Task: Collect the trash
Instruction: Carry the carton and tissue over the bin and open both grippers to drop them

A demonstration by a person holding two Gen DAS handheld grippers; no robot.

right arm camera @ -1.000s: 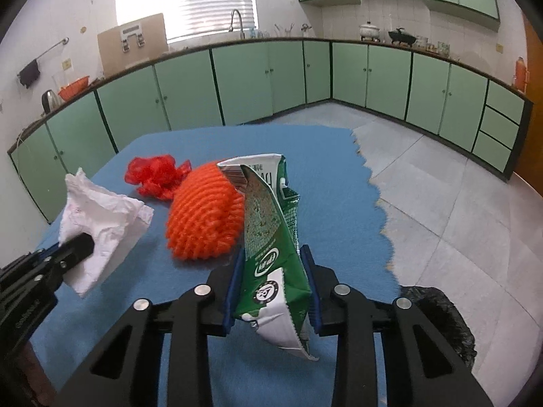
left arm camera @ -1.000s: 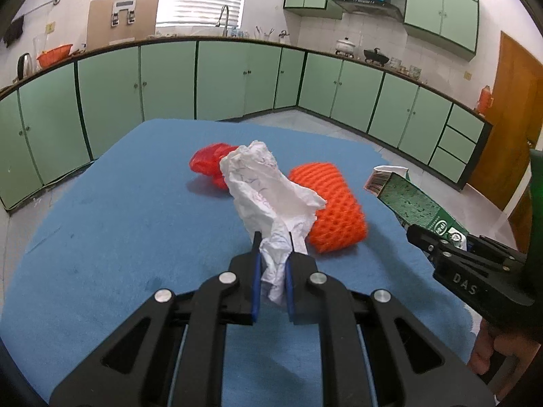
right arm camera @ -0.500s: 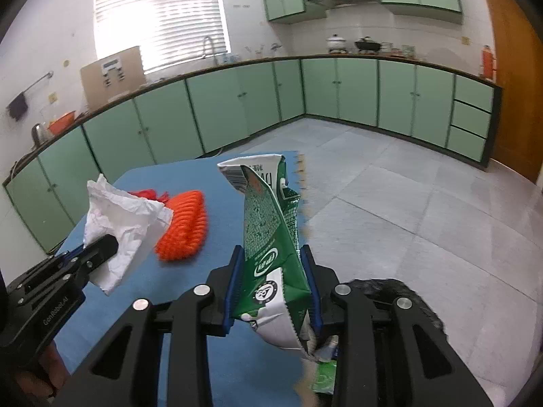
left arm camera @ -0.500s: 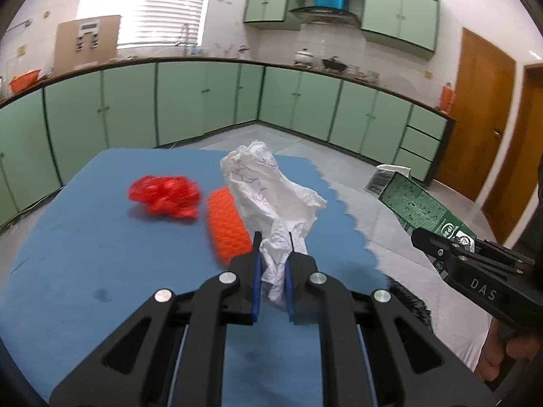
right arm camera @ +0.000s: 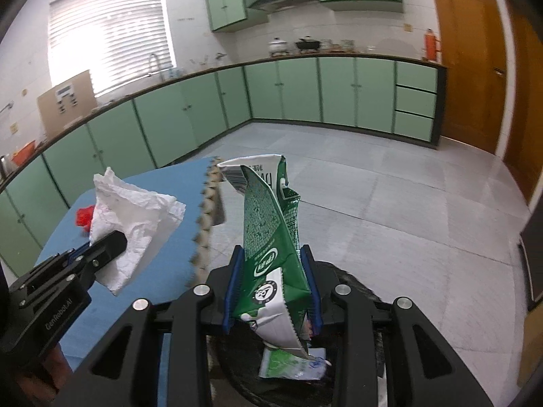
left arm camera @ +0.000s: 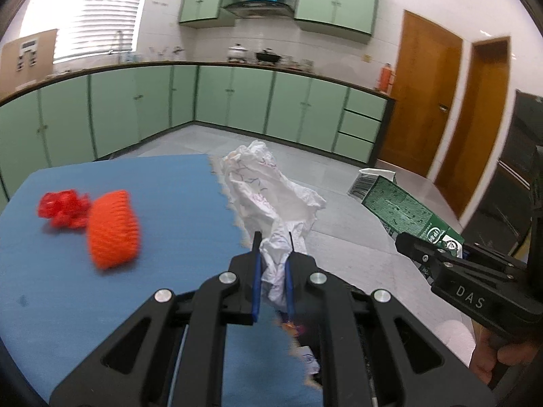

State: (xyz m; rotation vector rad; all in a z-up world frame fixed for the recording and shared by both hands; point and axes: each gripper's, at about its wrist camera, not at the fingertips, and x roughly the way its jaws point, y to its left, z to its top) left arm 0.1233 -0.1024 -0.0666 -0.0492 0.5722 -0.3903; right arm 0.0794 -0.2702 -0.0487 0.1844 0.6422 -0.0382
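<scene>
- On the far left we see a red crumpled wrapper [left arm camera: 62, 208] lying on the blue table [left arm camera: 176, 183], and touching its right side an orange foam net [left arm camera: 113, 229].
- Our left gripper [left arm camera: 273, 254] pinches a crumpled white paper [left arm camera: 268, 186], held up off the table at the table's right edge.
- Below the grippers sits a black trash bag [right arm camera: 353, 288], open, with a green packet [right arm camera: 292, 364] lying inside it.
- Our right gripper [right arm camera: 271, 281] is clamped on a flattened green carton [right arm camera: 268, 224], which stands upright between the blue pads above that bag.
- Beyond, we see green cabinets [right arm camera: 285, 91] and grey floor tiles.
</scene>
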